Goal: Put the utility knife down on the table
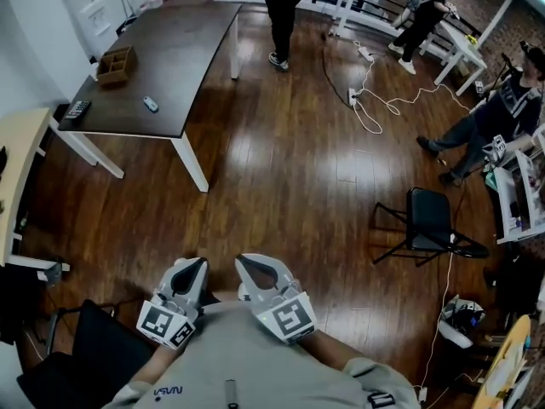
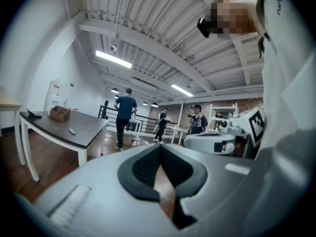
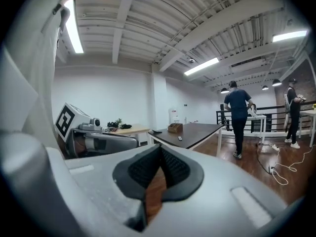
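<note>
Left gripper (image 1: 189,271) and right gripper (image 1: 260,271), held at the person's chest, are both closed on nothing. No utility knife is identifiable. A small pale object (image 1: 150,104) on the tabletop (image 1: 192,54) far ahead may be it, which would suggest placement is done.

Left gripper (image 2: 159,149): black ribbed pads meet at their tips, nothing between them; a sliver of wood floor (image 2: 54,157) shows through the gap below the tips.

Dark bench (image 2: 79,130) on white legs, left of the gripper; on the bench a wooden box (image 2: 59,113), a flat dark item (image 2: 33,114) at the bench's left end, a small pale item (image 2: 72,131) nearer its front edge; a person in a blue top (image 2: 124,116) stands just past the bench's right end, back turned; two more people (image 2: 197,122) further right of the bench, by white railings.

Right gripper (image 2: 193,143) far right of the bench, its marker cube (image 2: 256,125) beside a pale sleeve (image 2: 291,107).
</note>
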Demonstrator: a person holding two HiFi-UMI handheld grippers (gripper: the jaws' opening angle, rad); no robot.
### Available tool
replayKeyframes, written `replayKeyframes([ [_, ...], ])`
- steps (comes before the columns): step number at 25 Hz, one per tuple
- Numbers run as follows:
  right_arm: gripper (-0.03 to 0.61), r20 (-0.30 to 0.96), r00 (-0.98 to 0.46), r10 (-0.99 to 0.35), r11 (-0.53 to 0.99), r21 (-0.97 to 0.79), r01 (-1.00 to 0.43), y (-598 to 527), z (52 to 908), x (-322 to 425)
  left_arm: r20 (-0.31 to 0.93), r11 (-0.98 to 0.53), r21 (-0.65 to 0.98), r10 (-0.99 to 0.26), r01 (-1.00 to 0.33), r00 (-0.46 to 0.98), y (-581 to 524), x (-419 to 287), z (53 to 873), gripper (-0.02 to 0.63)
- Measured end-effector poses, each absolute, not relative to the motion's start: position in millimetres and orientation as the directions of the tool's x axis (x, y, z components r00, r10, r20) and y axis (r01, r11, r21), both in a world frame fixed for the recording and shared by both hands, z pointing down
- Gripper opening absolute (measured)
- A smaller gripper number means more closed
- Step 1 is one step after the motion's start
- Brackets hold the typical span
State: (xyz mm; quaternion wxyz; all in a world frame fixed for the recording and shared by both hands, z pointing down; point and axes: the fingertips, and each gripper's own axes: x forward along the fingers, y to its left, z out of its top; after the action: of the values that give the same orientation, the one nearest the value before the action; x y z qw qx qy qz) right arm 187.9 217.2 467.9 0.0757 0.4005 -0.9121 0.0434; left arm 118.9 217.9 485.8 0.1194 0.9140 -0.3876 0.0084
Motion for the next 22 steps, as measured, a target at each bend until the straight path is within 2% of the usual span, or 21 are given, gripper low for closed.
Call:
replayKeyframes([
  [13, -0.002, 0.186, -0.656, -0.732, 0.664, -0.023, -0.747, 227, 475, 195, 0.115, -0.736, 0.175, -0.644, -0.654, 0.756, 222, 143, 485, 0.002],
  [22, -0.002, 0.179, -0.660, -0.730, 0.667, -0.021, -0.744, 225, 472, 194, 0.107, -0.723, 0.178, -0.660, -0.667, 0.744, 224, 140, 486, 0.002],
])
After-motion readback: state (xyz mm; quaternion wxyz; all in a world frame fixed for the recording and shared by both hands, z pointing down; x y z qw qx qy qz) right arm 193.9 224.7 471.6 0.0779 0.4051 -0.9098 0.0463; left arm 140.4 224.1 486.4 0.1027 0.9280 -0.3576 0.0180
